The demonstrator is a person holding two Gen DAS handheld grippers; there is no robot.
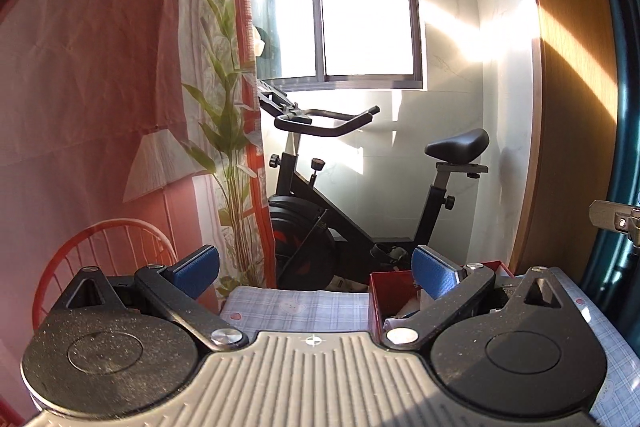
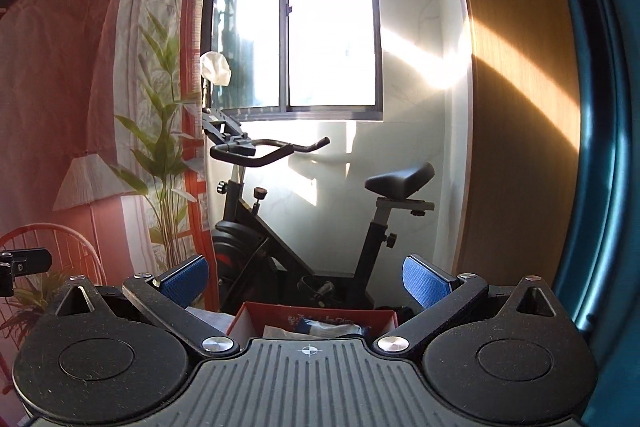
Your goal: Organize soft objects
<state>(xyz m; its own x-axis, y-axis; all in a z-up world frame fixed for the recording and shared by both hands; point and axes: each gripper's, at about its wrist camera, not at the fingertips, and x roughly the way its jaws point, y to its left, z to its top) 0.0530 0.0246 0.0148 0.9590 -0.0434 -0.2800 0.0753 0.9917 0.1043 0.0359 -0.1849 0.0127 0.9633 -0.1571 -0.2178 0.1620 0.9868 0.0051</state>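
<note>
My left gripper (image 1: 316, 271) is open and empty, its blue pads spread wide above a table with a blue checked cloth (image 1: 296, 307). A red box (image 1: 378, 297) with soft items inside stands on the cloth, behind my right finger in that view. My right gripper (image 2: 306, 281) is also open and empty. It is held just above the same red box (image 2: 316, 313), where white and blue packets (image 2: 332, 327) lie inside. Most of the box's contents are hidden behind the gripper bodies.
A black exercise bike (image 2: 304, 219) stands under the window past the table. A printed curtain (image 1: 100, 107) hangs on the left, with a red wire chair (image 1: 108, 251) in front. A wooden panel (image 2: 516, 107) and teal frame (image 2: 592, 147) are on the right.
</note>
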